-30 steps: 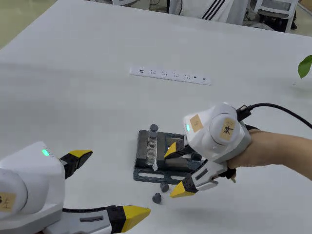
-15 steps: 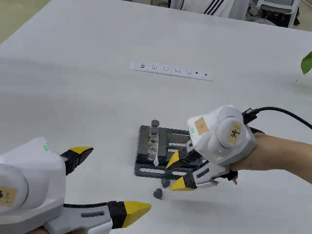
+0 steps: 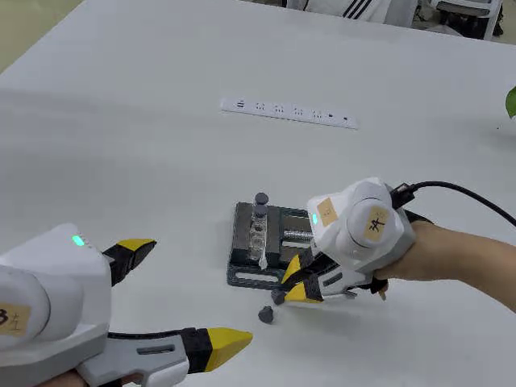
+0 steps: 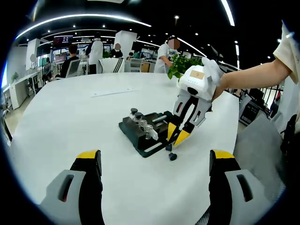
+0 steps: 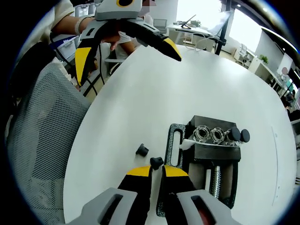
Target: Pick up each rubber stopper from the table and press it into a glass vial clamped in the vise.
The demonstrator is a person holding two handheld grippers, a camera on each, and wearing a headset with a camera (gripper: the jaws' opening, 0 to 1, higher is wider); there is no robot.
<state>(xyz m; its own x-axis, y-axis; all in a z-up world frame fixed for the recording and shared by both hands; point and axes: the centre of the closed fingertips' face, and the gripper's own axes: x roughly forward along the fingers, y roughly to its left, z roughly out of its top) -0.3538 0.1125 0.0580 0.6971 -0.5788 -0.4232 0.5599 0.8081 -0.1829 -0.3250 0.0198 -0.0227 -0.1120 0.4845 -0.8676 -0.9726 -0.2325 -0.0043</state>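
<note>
A dark vise (image 3: 244,242) clamps a row of glass vials (image 3: 258,238); the two far ones carry grey stoppers (image 3: 261,199), and two stand open (image 5: 209,134). My right gripper (image 3: 292,285) is at the vise's near edge, jaws nearly together, tips pinching a grey rubber stopper (image 5: 156,162) that rests on the table. A second loose stopper (image 3: 264,314) lies just nearer me, also seen as the dark stopper (image 5: 141,150) on the table. My left gripper (image 3: 196,294) hovers wide open at the lower left, holding nothing.
A white power strip (image 3: 289,113) lies across the far side of the white table (image 3: 121,121). A black cable (image 3: 459,192) trails from the right gripper. A green leaf (image 3: 511,101) pokes in at the right edge. People and chairs stand beyond the table.
The right gripper has dropped toward the table and its jaws have narrowed from wide apart to closed on the stopper beside the vise. The left gripper stays open.
</note>
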